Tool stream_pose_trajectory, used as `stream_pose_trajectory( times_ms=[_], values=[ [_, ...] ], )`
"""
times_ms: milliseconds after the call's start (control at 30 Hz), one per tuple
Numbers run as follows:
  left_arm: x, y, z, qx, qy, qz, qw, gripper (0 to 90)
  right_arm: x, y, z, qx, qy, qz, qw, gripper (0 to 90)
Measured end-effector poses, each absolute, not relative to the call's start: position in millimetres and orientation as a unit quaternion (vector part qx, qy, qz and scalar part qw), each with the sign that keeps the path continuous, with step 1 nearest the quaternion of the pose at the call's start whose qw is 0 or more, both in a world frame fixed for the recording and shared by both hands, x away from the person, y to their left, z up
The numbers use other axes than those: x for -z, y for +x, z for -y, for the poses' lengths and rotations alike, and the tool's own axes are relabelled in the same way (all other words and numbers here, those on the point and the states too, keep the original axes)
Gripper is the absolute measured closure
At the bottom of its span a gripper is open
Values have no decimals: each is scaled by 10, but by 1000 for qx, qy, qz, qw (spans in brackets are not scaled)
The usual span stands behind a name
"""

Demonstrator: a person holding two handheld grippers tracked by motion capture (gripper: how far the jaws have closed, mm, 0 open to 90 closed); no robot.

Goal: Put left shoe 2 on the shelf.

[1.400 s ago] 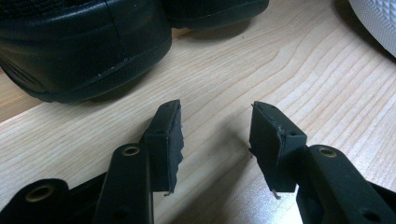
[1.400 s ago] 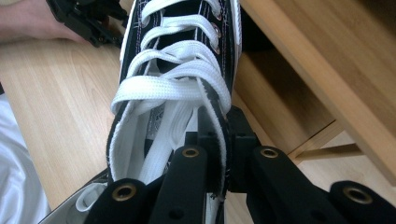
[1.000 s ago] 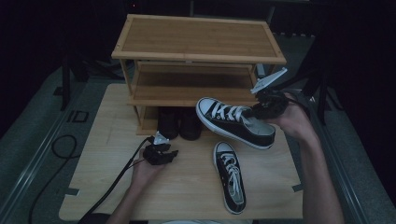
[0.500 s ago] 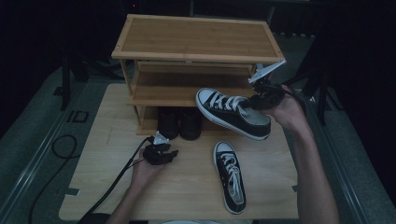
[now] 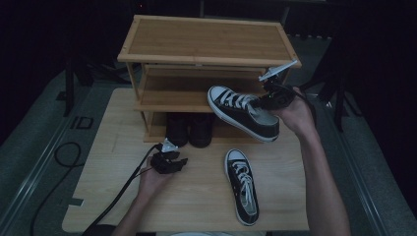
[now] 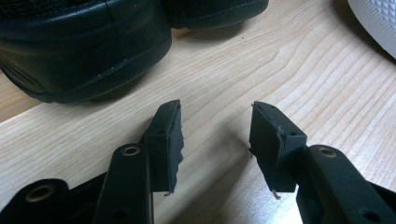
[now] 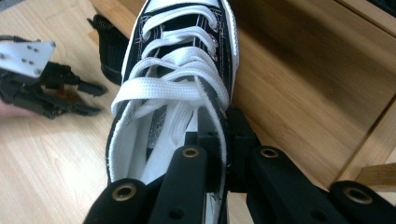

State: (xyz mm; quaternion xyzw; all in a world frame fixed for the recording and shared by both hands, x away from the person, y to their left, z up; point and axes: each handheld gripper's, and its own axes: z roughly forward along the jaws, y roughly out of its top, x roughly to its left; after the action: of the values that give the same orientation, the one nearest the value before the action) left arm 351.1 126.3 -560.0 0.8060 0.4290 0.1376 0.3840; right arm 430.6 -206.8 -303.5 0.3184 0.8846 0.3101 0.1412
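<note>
A sneaker (image 5: 243, 112) is shown carried by the right tongs (image 5: 269, 98), whose jaws are clamped on one side of its collar, as is seen closely in the right gripper view, where the sneaker (image 7: 175, 98) runs away from the tongs (image 7: 219, 140) toward the rack. Compared with the frames a second and half a second earlier, the sneaker has been raised and moved forward: its toe, formerly low over the desk (image 5: 206, 196), is now set at the front edge of the middle shelf (image 5: 169, 101) of the rack (image 5: 206, 42), while its heel is still held in the air to the right. From this it may be judged that the shoe is about to be placed on that shelf, though it has not yet been released. The second sneaker (image 5: 242, 184) is left lying on the desk, unchanged. The left tongs (image 5: 183, 161) have stayed resting low on the desk, jaws moderately apart and empty (image 6: 215, 140), just before the black shoes (image 5: 189, 129) on the bottom shelf.
</note>
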Motion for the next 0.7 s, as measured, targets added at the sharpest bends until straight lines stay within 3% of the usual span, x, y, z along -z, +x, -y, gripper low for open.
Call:
stream_pose_trajectory(
  times_ms=[700],
  values=[
    [5598,3518,-1266,-136,808,-426,383,543,3128,4417,1807,-349,363,-846,175,876]
  ],
)
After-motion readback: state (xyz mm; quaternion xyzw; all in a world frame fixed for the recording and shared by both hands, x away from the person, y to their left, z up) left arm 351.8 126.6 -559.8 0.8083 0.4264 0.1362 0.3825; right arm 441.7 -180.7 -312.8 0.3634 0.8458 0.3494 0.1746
